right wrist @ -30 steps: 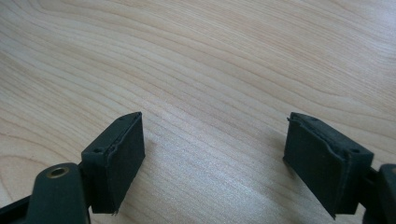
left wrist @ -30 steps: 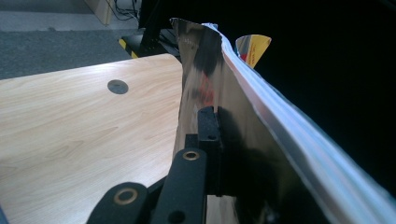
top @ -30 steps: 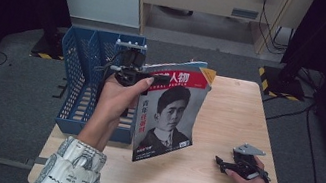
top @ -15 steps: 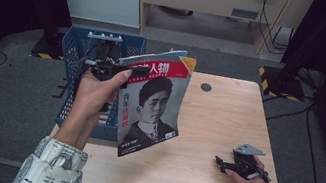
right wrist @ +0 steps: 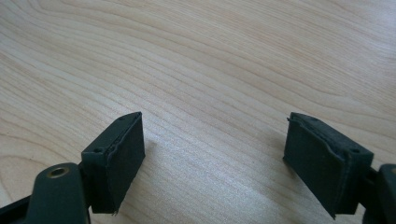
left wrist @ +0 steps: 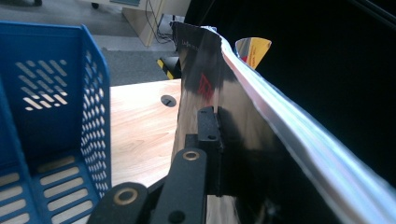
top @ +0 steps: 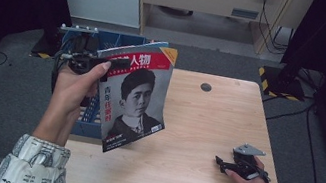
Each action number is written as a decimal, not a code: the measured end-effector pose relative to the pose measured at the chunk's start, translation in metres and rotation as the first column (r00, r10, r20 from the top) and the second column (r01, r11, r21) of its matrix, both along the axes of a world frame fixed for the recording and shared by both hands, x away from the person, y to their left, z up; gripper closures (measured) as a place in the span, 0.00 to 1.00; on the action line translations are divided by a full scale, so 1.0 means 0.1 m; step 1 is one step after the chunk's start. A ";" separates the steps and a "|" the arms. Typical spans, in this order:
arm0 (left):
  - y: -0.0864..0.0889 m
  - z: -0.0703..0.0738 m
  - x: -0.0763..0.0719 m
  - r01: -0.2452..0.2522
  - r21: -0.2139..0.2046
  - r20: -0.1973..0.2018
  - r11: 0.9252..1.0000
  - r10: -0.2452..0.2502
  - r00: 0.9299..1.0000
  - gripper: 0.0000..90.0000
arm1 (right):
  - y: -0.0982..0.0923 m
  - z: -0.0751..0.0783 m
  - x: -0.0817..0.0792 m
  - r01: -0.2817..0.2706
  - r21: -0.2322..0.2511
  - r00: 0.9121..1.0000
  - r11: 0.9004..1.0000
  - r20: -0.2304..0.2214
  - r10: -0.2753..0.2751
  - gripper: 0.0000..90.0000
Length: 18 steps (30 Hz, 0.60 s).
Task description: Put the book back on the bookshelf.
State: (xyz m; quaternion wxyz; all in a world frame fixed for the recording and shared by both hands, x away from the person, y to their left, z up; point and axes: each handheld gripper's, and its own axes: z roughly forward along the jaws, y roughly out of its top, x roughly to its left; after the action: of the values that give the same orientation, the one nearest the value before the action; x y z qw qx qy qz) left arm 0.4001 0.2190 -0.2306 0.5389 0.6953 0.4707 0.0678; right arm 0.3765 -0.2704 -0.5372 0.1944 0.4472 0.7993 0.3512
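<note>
- We count one magazine (top: 137,98), a portrait on its cover;
- one blue slotted basket (top: 89,109) at the table's left edge;
- one wooden table (top: 206,124), with one round dark hole (top: 206,87) in it;
- two grippers, left (top: 105,63) and right (top: 220,161);
- two hands.

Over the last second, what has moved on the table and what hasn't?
The left tool, shut on the top of the magazine, has carried it hanging upright to the left in the high view, towards the blue basket. No grip was taken or released. The right tool stayed resting on the table, jaws open and empty.
</note>
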 end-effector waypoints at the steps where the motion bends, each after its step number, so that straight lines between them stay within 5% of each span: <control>1: 0.04 0.01 0.00 -0.009 -0.001 0.000 1.000 0.009 1.000 0.96 | 0.00 0.00 0.00 0.000 0.000 1.000 1.000 0.000 0.000 0.23; 18: 0.34 0.02 -0.03 -0.075 -0.007 0.002 0.997 0.075 0.997 0.96 | 0.00 0.00 0.00 0.001 0.002 1.000 1.000 0.000 -0.001 0.23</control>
State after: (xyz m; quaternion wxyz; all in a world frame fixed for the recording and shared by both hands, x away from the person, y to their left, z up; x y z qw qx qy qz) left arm 0.3968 0.2528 -0.2283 0.5390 0.6751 0.4962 0.0871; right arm 0.3762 -0.2703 -0.5374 0.1943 0.4479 0.7986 0.3520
